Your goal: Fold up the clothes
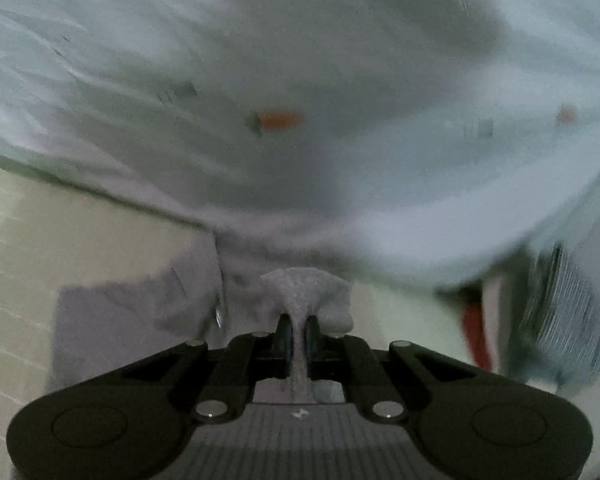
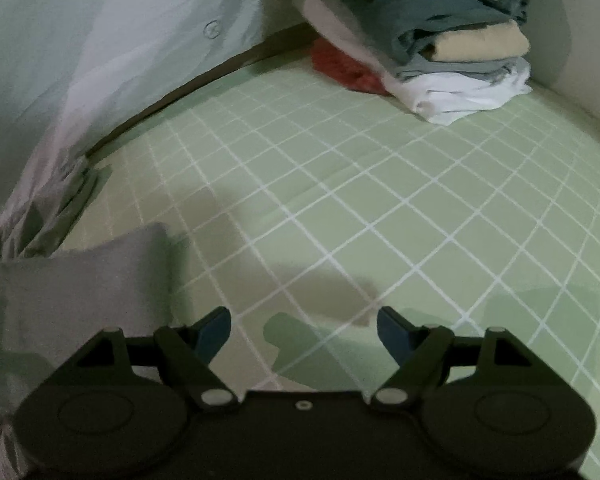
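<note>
Left wrist view: the grey garment, soft and limp, bunches between the left gripper's clamped jaws above the green checked sheet; corners look best for holding. The right gripper hangs wide open, empty, folded stack beyond.

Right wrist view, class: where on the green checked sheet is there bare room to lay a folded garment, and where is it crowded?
Bare sheet runs from the open right claw up to the folded stack at the far right. The left edge is crowded: grey cloth and pale hanging fabric. The left claw pinches grey cloth.
</note>
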Motion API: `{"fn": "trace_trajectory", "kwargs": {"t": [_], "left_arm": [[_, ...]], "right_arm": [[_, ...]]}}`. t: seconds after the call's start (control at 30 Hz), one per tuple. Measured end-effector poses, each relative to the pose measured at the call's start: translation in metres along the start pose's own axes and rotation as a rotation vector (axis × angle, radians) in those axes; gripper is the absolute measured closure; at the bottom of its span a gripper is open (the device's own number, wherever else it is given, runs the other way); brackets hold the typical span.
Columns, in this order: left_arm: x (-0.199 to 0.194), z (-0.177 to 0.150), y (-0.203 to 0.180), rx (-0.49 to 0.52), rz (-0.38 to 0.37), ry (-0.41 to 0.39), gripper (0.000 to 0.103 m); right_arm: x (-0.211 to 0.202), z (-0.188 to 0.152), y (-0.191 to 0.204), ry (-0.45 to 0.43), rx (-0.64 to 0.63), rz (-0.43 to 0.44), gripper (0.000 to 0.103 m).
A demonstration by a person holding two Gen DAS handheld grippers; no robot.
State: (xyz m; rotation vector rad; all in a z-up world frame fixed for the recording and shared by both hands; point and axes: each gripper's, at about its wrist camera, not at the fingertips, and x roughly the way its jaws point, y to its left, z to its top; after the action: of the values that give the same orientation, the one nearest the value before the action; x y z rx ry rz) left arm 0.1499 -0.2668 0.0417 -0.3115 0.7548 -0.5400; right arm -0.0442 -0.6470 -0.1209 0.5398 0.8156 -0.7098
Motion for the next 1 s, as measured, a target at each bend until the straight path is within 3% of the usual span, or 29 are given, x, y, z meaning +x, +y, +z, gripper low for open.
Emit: {"fn": "trace_trajectory", "kwargs": {"t": [0.1,0.2,0.33,0.4,0.5,0.63,0.73,0.9,1.0], "left_arm": [[-0.030,0.017,0.029,-0.021,0.071,-0.086,0.097],[-0.045,0.022,0.071,-0.058,0.203,-0.127,0.097],[-0.045,0.010,0.143,-0.123,0.394,-0.111,0.096],[-0.035,-0.001,0.175,-0.153,0.509,-0.057,0.095],[-0.027,-0.018,0.209,-0.235,0.594,-0.004,0.090],[-0.026,-0.034,0.219,-0.281,0.591,-0.014,0.069],[-0.015,-0.040,0.213,-0.230,0.570,-0.005,0.051],[-0.002,-0.053,0.199,-0.081,0.455,0.046,0.050],[0.014,-0.061,0.196,-0.030,0.434,0.087,0.050]], "right_arm": [[-0.001,-0.002,0.011,0.009,-0.047,0.007,0.022],[-0.004,-0.002,0.025,0.012,-0.106,0.019,0.022],[-0.008,-0.003,0.046,0.014,-0.195,0.033,0.022],[-0.010,-0.005,0.056,0.017,-0.242,0.041,0.022],[-0.013,-0.008,0.072,0.020,-0.305,0.052,0.022],[-0.017,-0.015,0.089,0.030,-0.375,0.059,0.022],[-0.016,-0.021,0.102,0.053,-0.422,0.058,0.021],[-0.015,-0.028,0.124,0.080,-0.503,0.063,0.021],[-0.016,-0.031,0.134,0.076,-0.561,0.060,0.021]]}}
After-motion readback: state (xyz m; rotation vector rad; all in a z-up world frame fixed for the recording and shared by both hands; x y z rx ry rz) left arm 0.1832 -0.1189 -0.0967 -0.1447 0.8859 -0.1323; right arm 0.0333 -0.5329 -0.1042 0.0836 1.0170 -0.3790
